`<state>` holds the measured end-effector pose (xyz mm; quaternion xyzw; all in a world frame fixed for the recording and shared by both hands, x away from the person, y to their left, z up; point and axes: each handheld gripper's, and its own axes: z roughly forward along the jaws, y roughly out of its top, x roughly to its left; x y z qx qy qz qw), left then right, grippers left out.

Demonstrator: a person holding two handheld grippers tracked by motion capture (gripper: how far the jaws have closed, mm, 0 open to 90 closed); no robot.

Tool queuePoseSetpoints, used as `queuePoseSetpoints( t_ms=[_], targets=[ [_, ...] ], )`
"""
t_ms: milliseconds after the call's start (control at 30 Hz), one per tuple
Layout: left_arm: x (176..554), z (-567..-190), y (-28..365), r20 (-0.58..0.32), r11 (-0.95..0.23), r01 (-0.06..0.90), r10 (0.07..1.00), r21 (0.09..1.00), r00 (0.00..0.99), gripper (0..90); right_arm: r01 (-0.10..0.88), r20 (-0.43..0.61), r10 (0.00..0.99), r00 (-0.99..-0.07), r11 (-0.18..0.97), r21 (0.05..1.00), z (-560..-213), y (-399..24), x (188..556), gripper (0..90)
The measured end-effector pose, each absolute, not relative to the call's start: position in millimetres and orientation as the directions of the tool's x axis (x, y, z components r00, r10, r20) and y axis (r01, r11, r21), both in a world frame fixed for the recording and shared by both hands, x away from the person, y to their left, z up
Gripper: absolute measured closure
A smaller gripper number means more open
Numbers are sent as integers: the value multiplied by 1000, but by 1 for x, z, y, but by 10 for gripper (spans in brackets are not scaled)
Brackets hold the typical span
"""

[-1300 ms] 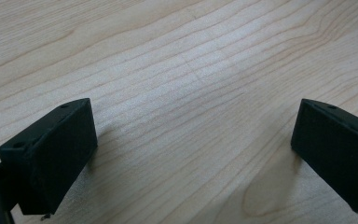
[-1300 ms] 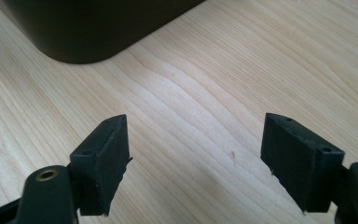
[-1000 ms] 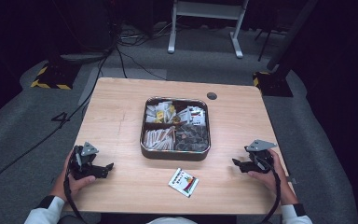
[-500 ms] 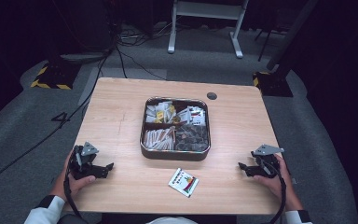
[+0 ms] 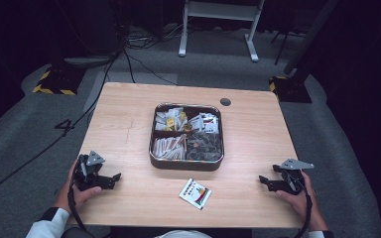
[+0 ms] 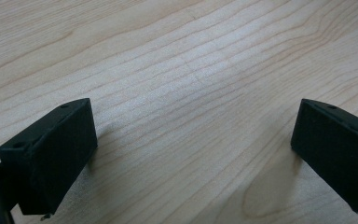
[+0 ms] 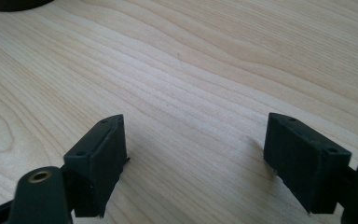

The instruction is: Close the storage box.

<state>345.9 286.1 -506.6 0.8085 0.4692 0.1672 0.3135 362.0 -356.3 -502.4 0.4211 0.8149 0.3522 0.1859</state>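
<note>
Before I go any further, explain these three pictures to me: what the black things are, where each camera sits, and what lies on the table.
There is no robot here. A person sits at a wooden table and holds a hand tool in each hand: the left gripper and the right gripper.

One picture comes from a camera above, looking down on the table. The other two come from cameras riding on the grippers, looking along their own black fingers. Both pairs stand wide apart over bare wood, so nothing is held.

In the middle stands a metal tray with four compartments of small packets. One loose packet lies on the table in front of it.
</note>
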Motion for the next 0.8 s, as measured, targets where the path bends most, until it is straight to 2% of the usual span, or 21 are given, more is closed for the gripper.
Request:
queuePoseSetpoints(
  t_ms=[800],
  targets=[
    [346, -507, 286, -24, -364, 653, 863, 664, 505, 5, 551, -8, 828, -561, 380, 743, -504, -355, 363, 211]
  ],
)
